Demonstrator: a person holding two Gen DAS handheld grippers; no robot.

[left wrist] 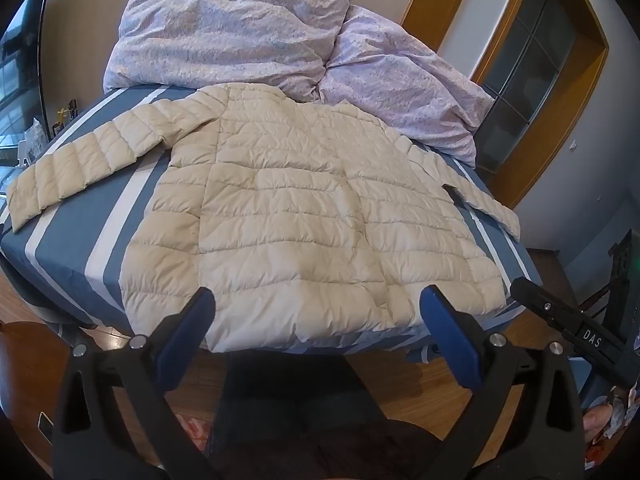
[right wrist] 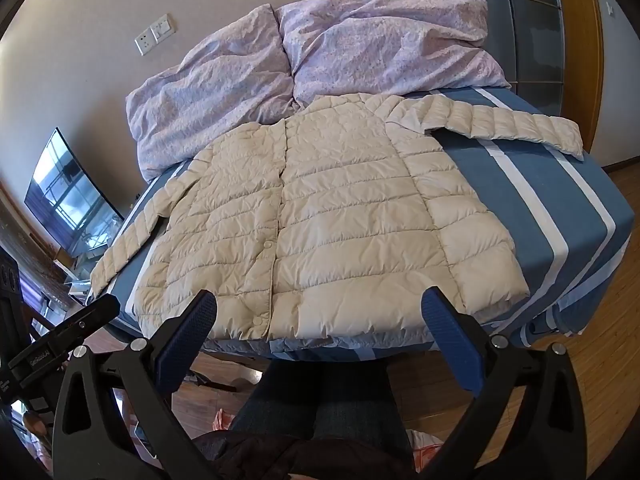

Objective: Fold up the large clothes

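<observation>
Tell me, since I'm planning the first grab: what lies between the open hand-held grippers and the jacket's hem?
Nothing: both wrist views show the left hand-held gripper and right hand-held gripper open, just short of the jacket.

Both wrist views are evenly lit by soft daylight, bright on the bed and dimmer toward the floor. The cream jacket shows gentle shading in its quilted seams and casts almost no hard shadow on the striped sheet. A dark screen by the wall carries a sharp reflection of a bright window. The fisheye lenses bend straight lines strongly: the wooden door frame curves, and black vignette fills the corners. Focus is crisp at the centre, while the nearby blue finger pads look slightly soft.
</observation>
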